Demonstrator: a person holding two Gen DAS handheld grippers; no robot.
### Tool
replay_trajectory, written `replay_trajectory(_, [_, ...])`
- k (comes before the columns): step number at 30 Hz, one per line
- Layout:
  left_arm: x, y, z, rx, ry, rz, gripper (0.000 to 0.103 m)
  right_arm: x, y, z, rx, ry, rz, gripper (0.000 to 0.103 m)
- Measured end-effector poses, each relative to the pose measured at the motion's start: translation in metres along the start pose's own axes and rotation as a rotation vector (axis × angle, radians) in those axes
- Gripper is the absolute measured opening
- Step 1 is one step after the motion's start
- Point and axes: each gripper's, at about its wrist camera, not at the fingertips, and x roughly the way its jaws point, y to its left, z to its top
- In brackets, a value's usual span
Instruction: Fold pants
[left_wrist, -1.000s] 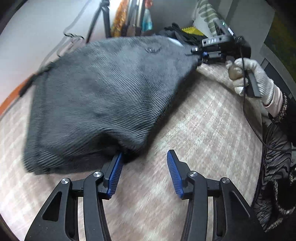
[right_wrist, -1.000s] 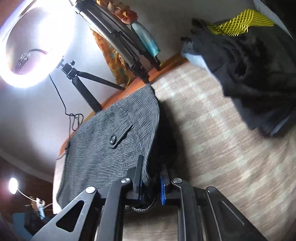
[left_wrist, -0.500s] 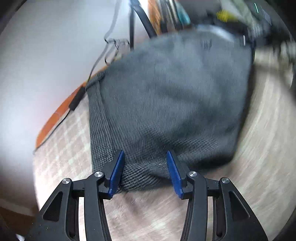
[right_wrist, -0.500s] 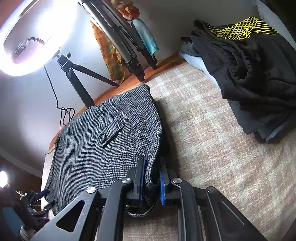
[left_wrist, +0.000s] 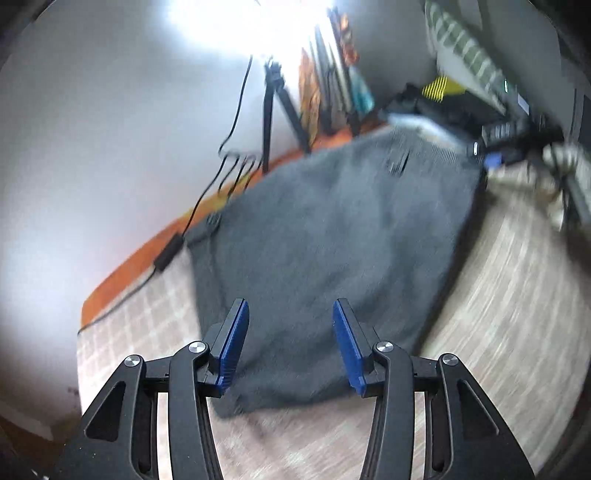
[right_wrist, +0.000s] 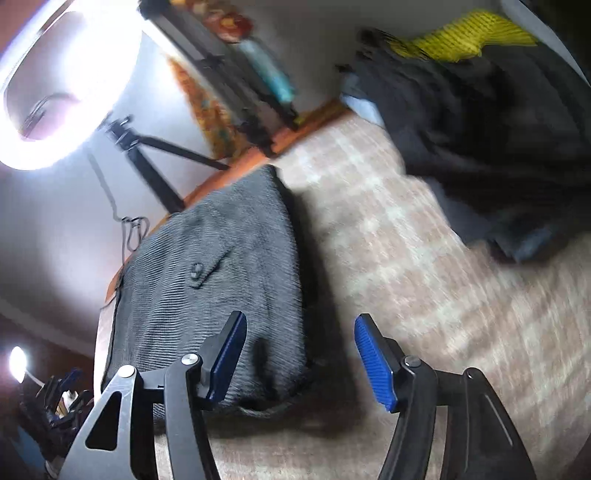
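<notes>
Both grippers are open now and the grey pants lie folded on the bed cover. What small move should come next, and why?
Probably draw both grippers back. The left gripper and right gripper are open and hold nothing, and the grey pants lie folded flat on the checked cover, so the fold seems finished.

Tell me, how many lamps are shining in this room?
2. A big ring lamp glows on its stand by the wall, beyond the folded pants. A small lamp shines low at the far left of the right-hand view. Others may be hidden.

Motion blur smears the pants (left_wrist: 332, 236) weave in both views; at two o'clock the dark clothes pile (right_wrist: 480, 140) runs past the edge.
</notes>
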Motion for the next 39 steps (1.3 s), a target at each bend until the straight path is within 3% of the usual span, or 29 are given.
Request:
replay_trajectory(3, [0.009,-0.009,0.030,0.006,-0.024,0.011,0.046,-0.005,-0.018,-0.011,0.147,0.024,0.100,0.065])
replay_trajectory(6, [0.036,-0.011,0.061,-0.017,-0.018,0.027,0.046,-0.005,-0.016,-0.023,0.175,0.034,0.174,0.065])
replay_trajectory(10, [0.086,0.001,0.097,-0.172,-0.007,0.014,0.046,0.012,-0.008,-0.034,0.223,0.034,0.279,0.066])
replay_trajectory(13, [0.124,0.007,0.110,-0.256,0.003,0.087,0.046,0.023,-0.001,-0.038,0.242,-0.045,0.261,0.066])
replay_trajectory(15, [0.146,0.013,0.111,-0.314,0.023,0.128,0.046,0.025,0.003,-0.036,0.221,-0.086,0.225,0.054])
replay_trajectory(16, [0.155,0.015,0.110,-0.338,0.033,0.136,0.046,0.027,0.004,-0.036,0.215,-0.095,0.188,0.039])
replay_trajectory(17, [0.168,0.018,0.107,-0.359,0.051,0.160,0.046,0.029,0.002,-0.037,0.219,-0.094,0.181,0.033])
replay_trajectory(21, [0.197,0.020,0.091,-0.378,0.082,0.186,0.051,0.027,-0.004,-0.033,0.207,-0.095,0.184,0.025])
replay_trajectory(26, [0.192,0.020,0.088,-0.385,0.071,0.176,0.052,0.017,0.015,-0.026,0.082,-0.124,0.119,0.024])
replay_trajectory(29, [0.161,0.025,0.082,-0.402,0.045,0.137,0.052,0.014,0.017,-0.022,0.086,-0.129,0.129,0.024])
replay_trajectory(32, [0.128,0.013,0.067,-0.350,0.033,0.112,0.052,0.012,0.019,-0.021,0.066,-0.132,0.115,0.024])
replay_trajectory(35, [0.108,-0.003,0.039,-0.304,0.067,0.080,0.052,0.011,0.022,-0.020,0.064,-0.133,0.108,0.024])
replay_trajectory(39, [0.118,-0.017,0.015,-0.281,0.126,0.066,0.052,0.003,0.034,-0.019,0.027,-0.155,0.094,0.023])
